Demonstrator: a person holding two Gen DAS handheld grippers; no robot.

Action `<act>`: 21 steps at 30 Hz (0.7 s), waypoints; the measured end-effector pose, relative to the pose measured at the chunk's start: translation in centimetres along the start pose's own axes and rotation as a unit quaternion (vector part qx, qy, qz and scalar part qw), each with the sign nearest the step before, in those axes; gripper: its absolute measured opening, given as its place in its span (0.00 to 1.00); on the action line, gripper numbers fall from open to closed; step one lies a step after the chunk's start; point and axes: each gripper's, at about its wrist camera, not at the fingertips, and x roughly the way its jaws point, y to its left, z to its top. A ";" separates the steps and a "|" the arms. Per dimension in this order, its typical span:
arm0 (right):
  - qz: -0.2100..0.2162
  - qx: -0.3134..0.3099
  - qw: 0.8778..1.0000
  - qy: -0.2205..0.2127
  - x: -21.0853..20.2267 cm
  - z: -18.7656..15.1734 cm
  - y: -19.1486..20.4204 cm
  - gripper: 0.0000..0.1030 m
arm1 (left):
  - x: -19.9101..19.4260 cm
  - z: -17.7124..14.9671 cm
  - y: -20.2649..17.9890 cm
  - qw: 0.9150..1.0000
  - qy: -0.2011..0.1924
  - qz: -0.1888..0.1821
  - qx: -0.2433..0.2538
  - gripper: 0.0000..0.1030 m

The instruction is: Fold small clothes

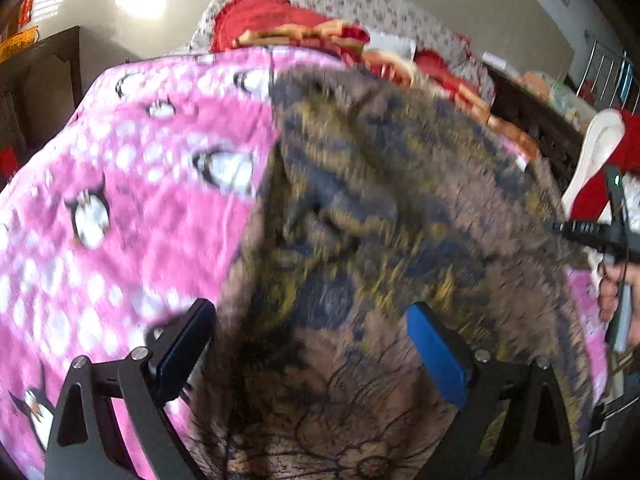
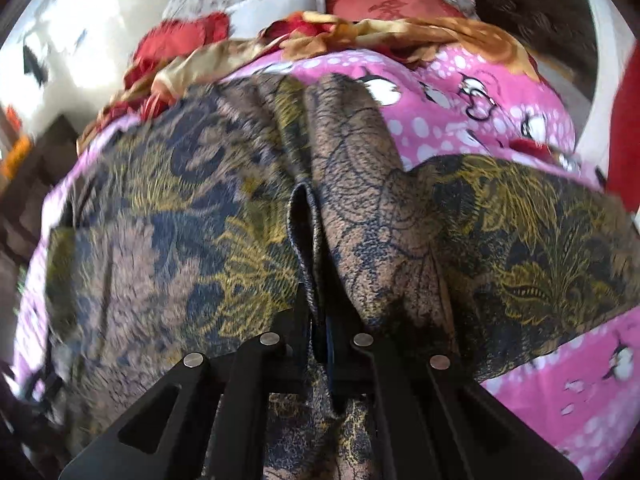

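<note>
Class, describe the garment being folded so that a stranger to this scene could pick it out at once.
Find the pink blanket with white dots and penguins that covers the bed. On it lies the brown patterned garment, pinched in the shut right gripper. Its dull brown cloth with dark blue and mustard-yellow floral print sets it apart from the bright red and orange bedding behind.

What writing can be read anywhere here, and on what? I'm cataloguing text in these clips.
Red cushion: one darker woven character, too unclear to read with certainty.
Red paper on the wall: marks on it, too small and blurred to read.
Yellow strip below it: blurred, unreadable.
Pink blanket: only penguin pictures and dots, no words.
Patterned garment: flower print only, no label showing.
</note>
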 end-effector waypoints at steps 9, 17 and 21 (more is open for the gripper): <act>0.034 -0.018 0.989 -0.145 -8.5 -0.4 1.1 0.24 | 0.7 7.9 -3.8 0.996 -0.067 -0.046 0.026 0.96; 0.009 -0.051 0.998 -0.026 0.1 -3.5 2.7 0.26 | 6.3 5.3 -2.6 0.999 0.011 0.016 0.040 0.35; 0.012 -0.069 0.998 0.001 0.1 -2.8 2.9 0.28 | 5.8 6.7 -1.9 0.999 0.012 0.033 0.028 0.36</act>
